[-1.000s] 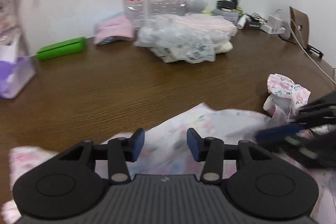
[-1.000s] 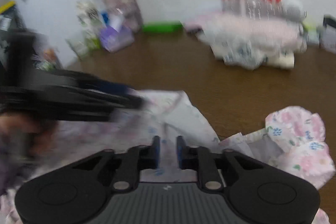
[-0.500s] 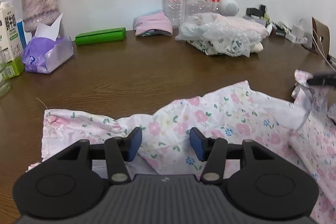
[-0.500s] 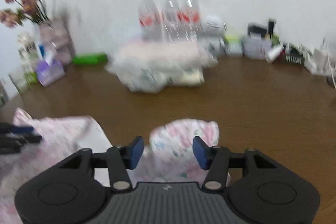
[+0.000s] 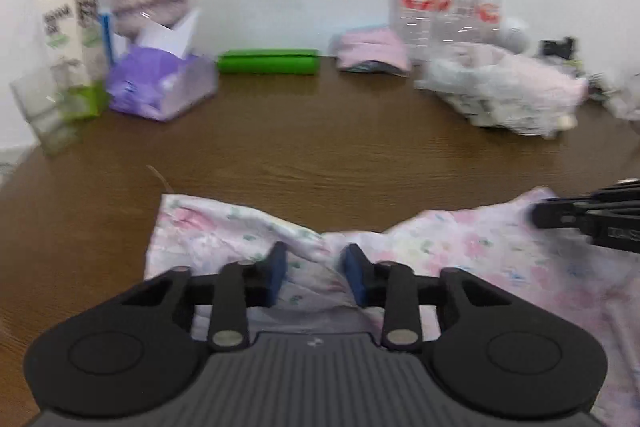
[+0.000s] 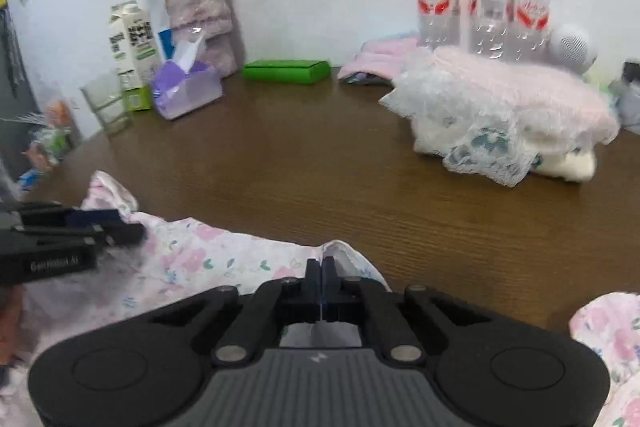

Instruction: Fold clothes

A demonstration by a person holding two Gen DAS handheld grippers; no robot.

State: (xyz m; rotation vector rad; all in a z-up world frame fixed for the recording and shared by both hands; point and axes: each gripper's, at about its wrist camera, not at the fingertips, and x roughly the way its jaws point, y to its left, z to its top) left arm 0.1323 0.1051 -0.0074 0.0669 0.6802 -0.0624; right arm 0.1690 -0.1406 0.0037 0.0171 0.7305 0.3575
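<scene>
Floral garment (image 5: 472,255) lies between the left gripper's (image 5: 316,273) spread fingers; right gripper (image 6: 320,277) pinches its edge.

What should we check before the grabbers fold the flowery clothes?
1. Right gripper pinches the floral garment: ok, jaws together on a raised fold.
2. Left gripper has hold: not ok, jaws apart, cloth only lies between them.
3. Garment flat: not ok, ridge and wrinkles in the middle.
4. Bare table beyond the garment: ok.
5. Bagged clothes pile apart from the garment: ok.
6. Garment's near edge: cannot tell, hidden by both grippers.
</scene>
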